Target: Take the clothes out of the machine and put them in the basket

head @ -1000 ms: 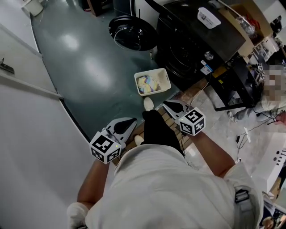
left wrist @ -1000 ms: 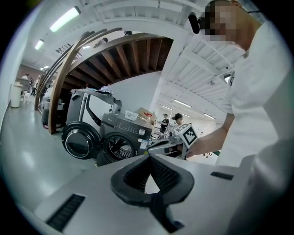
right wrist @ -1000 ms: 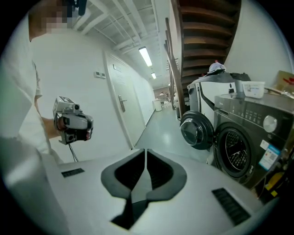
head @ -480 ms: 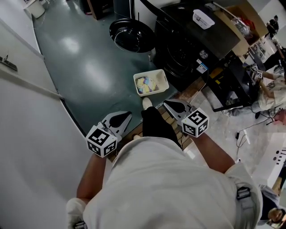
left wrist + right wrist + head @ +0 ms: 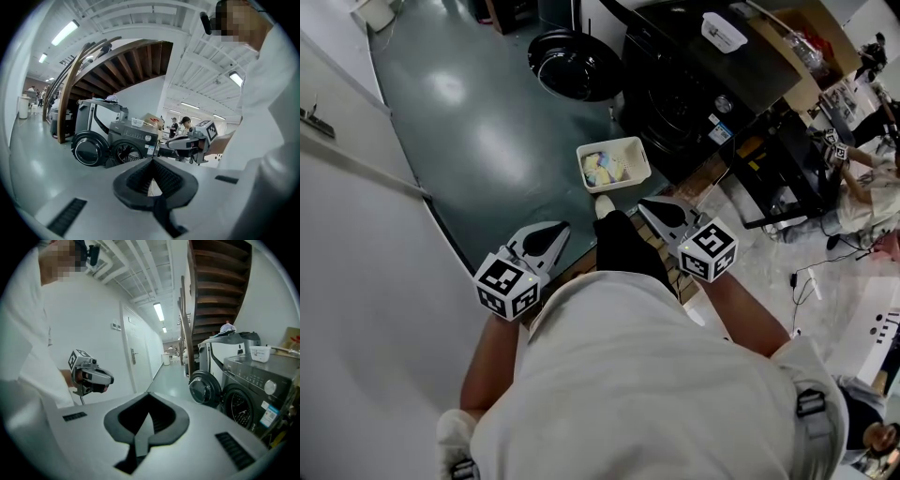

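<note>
The white basket (image 5: 630,150) stands on the green floor in front of the dark washing machine (image 5: 676,90), with pale yellow and blue clothes (image 5: 602,169) inside it. The round machine door (image 5: 573,66) hangs open to the left. My left gripper (image 5: 551,231) and right gripper (image 5: 656,210) are held level near my body, well short of the basket. Both are shut with nothing in them. The left gripper view has its jaws (image 5: 152,160) closed, with the machine (image 5: 133,138) beyond. The right gripper's jaws (image 5: 148,394) are closed too, beside the machine (image 5: 253,385).
A white wall with a door (image 5: 356,141) runs along the left. Desks, cables and a seated person (image 5: 862,178) are at the right. A small white tub (image 5: 724,31) sits on top of the machine. My legs and shoe (image 5: 606,208) stand just behind the basket.
Both grippers have come up slightly toward my body, the right one more. Both stay shut and empty. The basket and machine have not moved.
</note>
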### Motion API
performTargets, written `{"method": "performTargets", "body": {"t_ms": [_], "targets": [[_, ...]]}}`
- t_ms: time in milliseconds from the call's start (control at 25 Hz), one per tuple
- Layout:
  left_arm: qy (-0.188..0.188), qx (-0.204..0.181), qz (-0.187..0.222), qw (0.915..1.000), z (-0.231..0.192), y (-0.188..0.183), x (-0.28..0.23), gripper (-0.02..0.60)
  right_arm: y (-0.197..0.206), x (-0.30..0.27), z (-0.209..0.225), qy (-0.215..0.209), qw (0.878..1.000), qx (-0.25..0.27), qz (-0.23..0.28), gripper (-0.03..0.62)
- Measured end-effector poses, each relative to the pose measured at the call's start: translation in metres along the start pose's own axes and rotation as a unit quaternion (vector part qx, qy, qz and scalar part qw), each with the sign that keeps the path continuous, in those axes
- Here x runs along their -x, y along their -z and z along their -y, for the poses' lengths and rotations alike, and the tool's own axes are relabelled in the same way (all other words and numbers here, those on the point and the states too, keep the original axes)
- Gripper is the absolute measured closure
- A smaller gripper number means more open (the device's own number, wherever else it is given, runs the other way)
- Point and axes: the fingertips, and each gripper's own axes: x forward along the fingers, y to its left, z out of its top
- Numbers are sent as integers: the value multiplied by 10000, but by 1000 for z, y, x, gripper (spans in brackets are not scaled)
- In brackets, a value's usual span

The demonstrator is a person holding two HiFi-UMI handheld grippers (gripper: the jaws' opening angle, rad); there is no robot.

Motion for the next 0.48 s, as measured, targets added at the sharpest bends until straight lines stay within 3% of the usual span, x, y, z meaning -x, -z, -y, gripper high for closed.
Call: {"method": "performTargets", "body": {"t_ms": [480], "targets": [[-32,242,23,9997,-1,4,5,584,-4,-4,-12,-93,9999,-29,86,589]]}}
